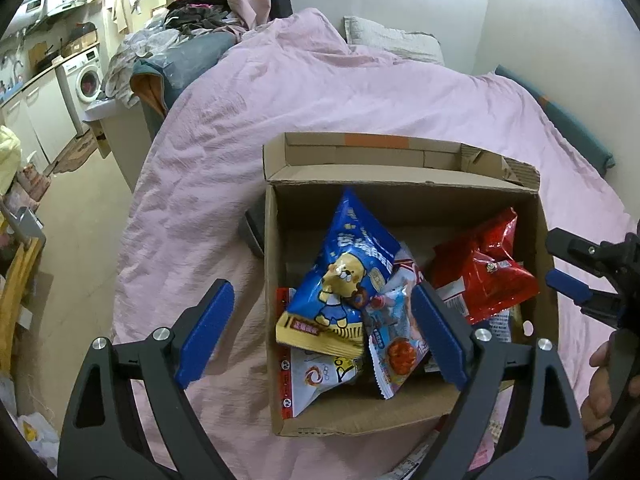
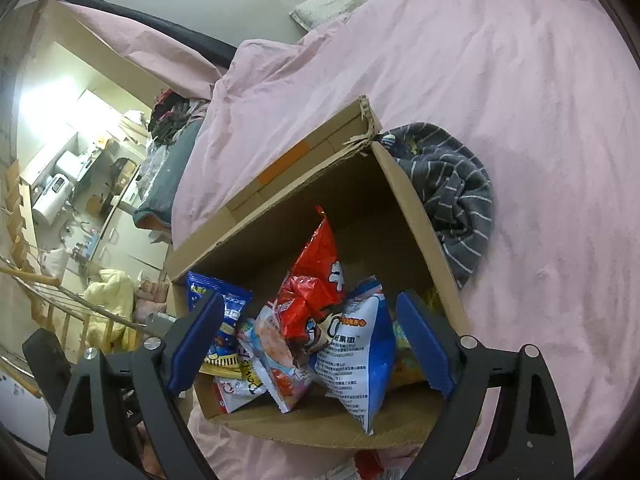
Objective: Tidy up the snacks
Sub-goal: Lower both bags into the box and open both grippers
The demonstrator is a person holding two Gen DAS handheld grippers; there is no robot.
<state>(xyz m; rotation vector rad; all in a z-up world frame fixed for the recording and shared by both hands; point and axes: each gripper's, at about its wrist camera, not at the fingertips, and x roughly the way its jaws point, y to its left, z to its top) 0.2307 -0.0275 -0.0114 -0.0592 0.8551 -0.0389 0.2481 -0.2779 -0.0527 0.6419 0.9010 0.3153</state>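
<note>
Both the left tongs (image 1: pixel 322 328) and right tongs (image 2: pixel 310 344) hang apart and empty over the cardboard box (image 1: pixel 276 280) on the bed (image 1: pixel 320 92), the blue bag (image 1: pixel 348 276) lying lengthwise between the left pair, nearer it.

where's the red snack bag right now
The red snack bag is inside the cardboard box on the pink bedding, on the right in the left wrist view, beside the blue bear bag.
</note>
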